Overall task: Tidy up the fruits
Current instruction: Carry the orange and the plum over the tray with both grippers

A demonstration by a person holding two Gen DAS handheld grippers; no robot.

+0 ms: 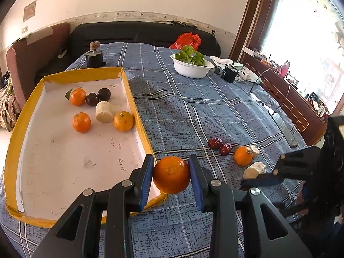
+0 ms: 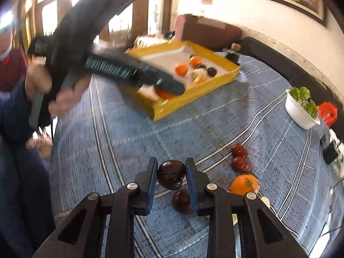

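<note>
My left gripper (image 1: 171,167) is shut on an orange (image 1: 171,175), held just off the near right corner of a yellow-rimmed white tray (image 1: 137,116). The tray holds three oranges, two dark plums (image 1: 97,96) and a pale peeled fruit piece (image 1: 104,111). My right gripper (image 2: 171,165) is shut on a dark plum (image 2: 171,177) above the blue checked cloth. A second dark plum (image 2: 181,200) lies right under it. In the right wrist view the left gripper (image 2: 169,89) hangs over the tray's (image 2: 193,94) near corner with its orange (image 2: 164,94).
Loose on the cloth lie red dates (image 1: 220,145), another orange (image 1: 243,155) and pale fruit pieces (image 1: 254,169). A white bowl of greens (image 1: 191,71) and a red bag (image 1: 187,39) sit at the far side. A person's hand (image 2: 62,101) grips the left tool.
</note>
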